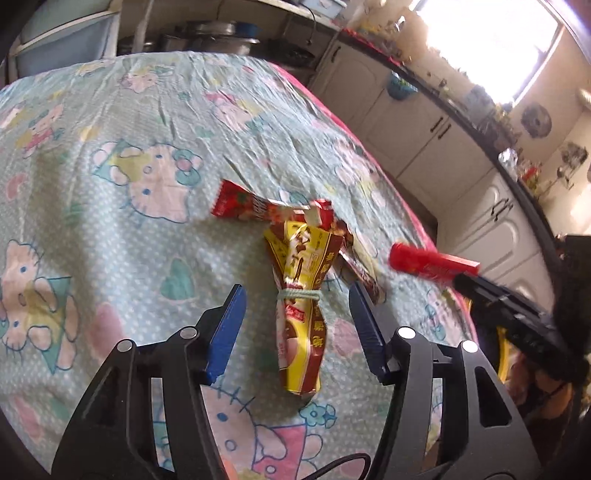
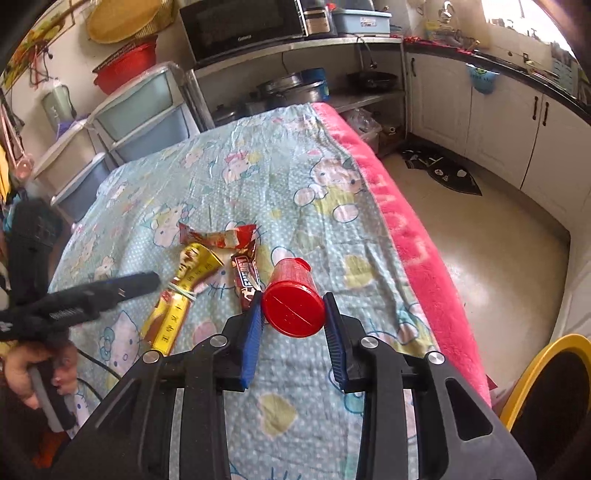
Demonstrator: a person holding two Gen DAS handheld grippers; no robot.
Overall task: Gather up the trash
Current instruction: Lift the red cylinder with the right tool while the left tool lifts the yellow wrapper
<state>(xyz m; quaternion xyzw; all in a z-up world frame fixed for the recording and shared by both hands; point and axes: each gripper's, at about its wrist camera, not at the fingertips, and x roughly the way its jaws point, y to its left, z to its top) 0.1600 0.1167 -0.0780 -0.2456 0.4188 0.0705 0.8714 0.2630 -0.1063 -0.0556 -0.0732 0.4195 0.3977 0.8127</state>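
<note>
Microwave (image 2: 243, 26) on shelf; white cabinets (image 2: 517, 125) beyond.

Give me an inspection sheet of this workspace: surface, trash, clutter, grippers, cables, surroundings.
Surface: table under a cartoon-cat cloth, pink blanket edge on one side.
Job's things: yellow snack bag tied with a rubber band; red wrapper; brown candy wrapper; red plastic cup; yellow-rimmed bin beside the table.
Clutter: nothing seen beyond the trash.
Grippers: left gripper open, straddling the snack bag; right gripper shut on the cup.
Cables: black cable under the left gripper.
Surroundings: microwave, storage drawers, white cabinets, floor mat.
</note>
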